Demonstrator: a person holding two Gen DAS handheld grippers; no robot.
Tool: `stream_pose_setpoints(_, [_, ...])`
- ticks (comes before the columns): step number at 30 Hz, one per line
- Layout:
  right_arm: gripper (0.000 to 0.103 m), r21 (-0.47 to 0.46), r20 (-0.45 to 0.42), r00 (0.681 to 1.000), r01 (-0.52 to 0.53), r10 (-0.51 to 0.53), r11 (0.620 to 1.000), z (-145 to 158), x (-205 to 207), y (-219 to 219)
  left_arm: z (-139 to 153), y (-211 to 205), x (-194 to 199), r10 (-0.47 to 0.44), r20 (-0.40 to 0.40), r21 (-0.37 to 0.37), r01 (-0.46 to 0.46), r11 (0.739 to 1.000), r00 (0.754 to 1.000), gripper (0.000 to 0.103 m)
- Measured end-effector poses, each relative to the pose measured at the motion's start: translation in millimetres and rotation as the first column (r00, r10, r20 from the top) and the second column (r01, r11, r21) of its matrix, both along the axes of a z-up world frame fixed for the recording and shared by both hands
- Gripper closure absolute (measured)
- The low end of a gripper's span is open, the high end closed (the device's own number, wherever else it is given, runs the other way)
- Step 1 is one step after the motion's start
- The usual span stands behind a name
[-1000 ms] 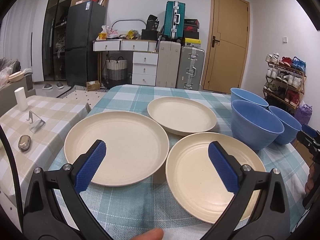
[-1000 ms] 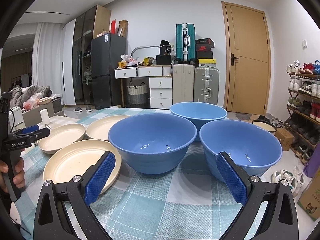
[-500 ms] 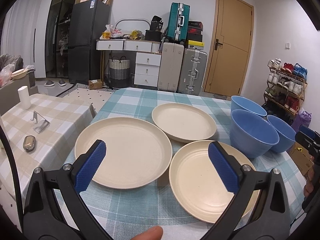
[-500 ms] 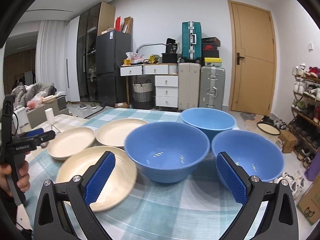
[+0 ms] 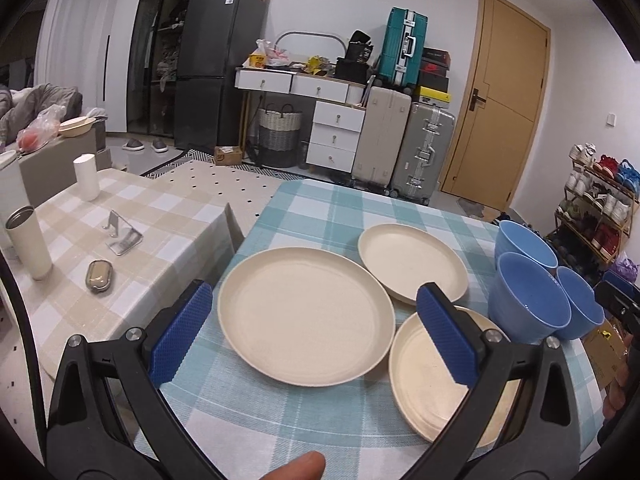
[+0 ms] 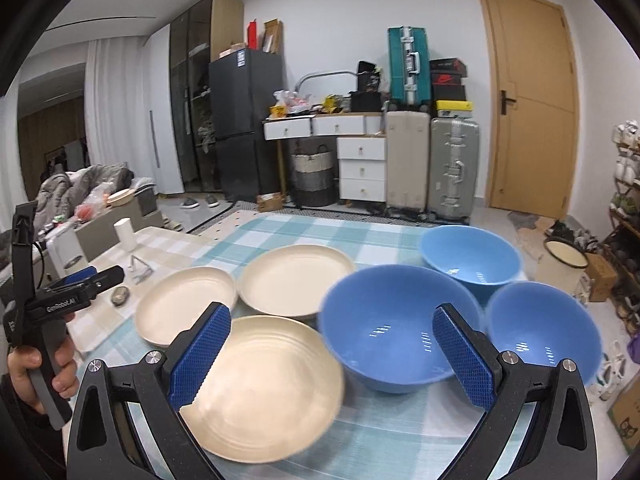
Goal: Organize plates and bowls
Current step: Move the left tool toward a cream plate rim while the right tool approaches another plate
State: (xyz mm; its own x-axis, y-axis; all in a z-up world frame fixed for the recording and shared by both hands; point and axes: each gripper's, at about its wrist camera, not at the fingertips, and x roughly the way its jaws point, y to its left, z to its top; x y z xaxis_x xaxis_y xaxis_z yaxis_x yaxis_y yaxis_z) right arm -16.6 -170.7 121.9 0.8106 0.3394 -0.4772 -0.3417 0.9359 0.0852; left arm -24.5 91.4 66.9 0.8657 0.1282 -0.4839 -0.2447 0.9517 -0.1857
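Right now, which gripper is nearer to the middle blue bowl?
Right. The right gripper frames the middle blue bowl directly ahead; the left gripper is over the cream plates, bowl off to its right.

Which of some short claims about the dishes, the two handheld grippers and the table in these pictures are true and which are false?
1. Three round cream plates lie on the teal checked tablecloth. True.
2. The blue plastic bowls are stacked inside one another. False: all three stand separately, side by side.
3. The left gripper has its jaws open and holds nothing. True.
4. The right gripper is clamped on a bowl rim. False: its jaws are open and hold nothing.
5. A plate sits inside a bowl. False: the bowls are empty.
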Motion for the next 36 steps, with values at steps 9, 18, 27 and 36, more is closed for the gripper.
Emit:
stream_pose_setpoints(9, [0.0, -0.017, -0.025, 0.996, -0.08, 0.08, 0.997, 14.1, 23.6, 50.4, 12.5, 30.7, -2.1, 0.055, -0.052, 0.021, -0.054, 0.998, 0.997, 0.001])
stream_pose_setpoints(18, [0.0, -0.021, -0.069, 0.991, -0.114, 0.113, 0.993, 7.3, 57.1, 90.6, -9.2, 39.6, 21.4, 0.068, -0.128, 0.024, -0.065, 0.998, 0.989, 0.001])
stream_pose_setpoints(27, [0.0, -0.047, -0.131, 0.981, -0.153, 0.146, 0.987, -17.7, 89.3, 126.2, -44.1, 54.6, 46.7, 0.069, -0.194, -0.01, -0.073, 0.997, 0.979, 0.001])
stream_pose_setpoints(36, [0.001, -0.071, -0.21, 0.962, -0.194, 0.176, 0.978, -53.5, 117.8, 161.3, -77.6, 75.3, 63.9, 0.072, -0.255, -0.073, -0.093, 0.993, 0.964, 0.001])
